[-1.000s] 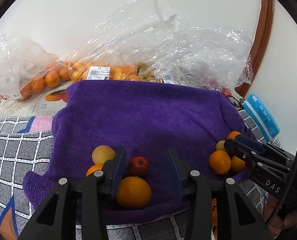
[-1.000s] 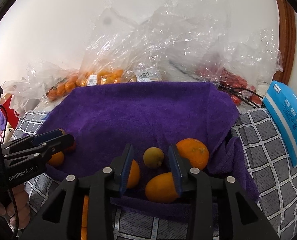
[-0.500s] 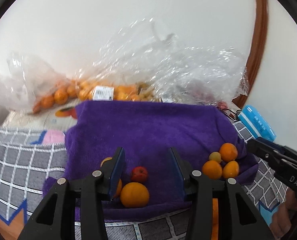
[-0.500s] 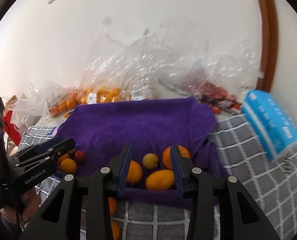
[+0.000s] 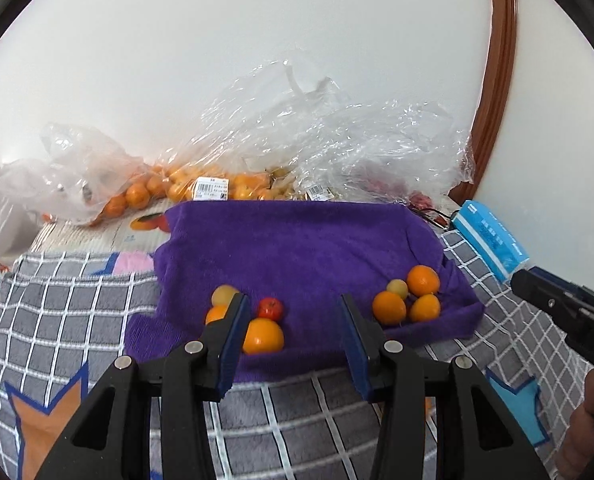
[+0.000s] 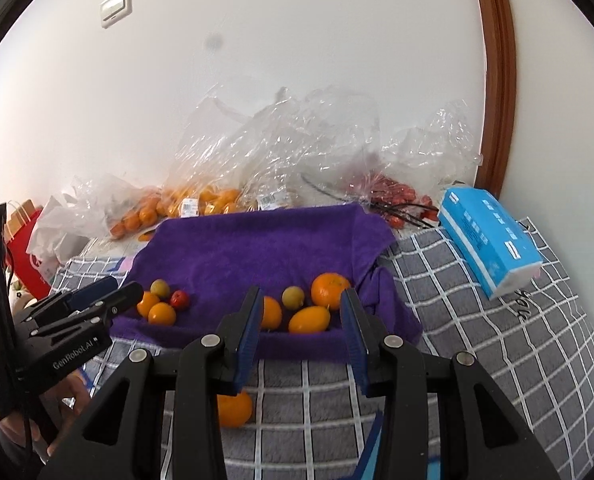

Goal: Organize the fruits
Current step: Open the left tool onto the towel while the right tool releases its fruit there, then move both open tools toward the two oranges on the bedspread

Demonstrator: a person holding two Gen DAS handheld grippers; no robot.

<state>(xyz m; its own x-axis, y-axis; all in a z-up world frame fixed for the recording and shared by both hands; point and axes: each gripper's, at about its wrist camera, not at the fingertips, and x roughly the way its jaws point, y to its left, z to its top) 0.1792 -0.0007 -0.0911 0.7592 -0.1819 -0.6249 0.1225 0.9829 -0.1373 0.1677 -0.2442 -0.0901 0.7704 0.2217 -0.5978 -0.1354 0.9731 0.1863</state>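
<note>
A: Fruits sit in two clusters on the purple towel (image 6: 257, 248): a left group (image 5: 253, 316) with a red apple (image 5: 270, 307), and a right group (image 6: 305, 308).

B: The fingers?

A: Both left gripper (image 5: 293, 340) and right gripper (image 6: 301, 332) stand apart, empty.

B: Risks?

A: Round fruit could roll off the towel's front edge; one orange (image 6: 235, 408) already lies on the checked blanket (image 6: 477, 340).

B: Orientation?

A: The oval orange fruit (image 6: 309, 319) lies long axis left-right.
</note>
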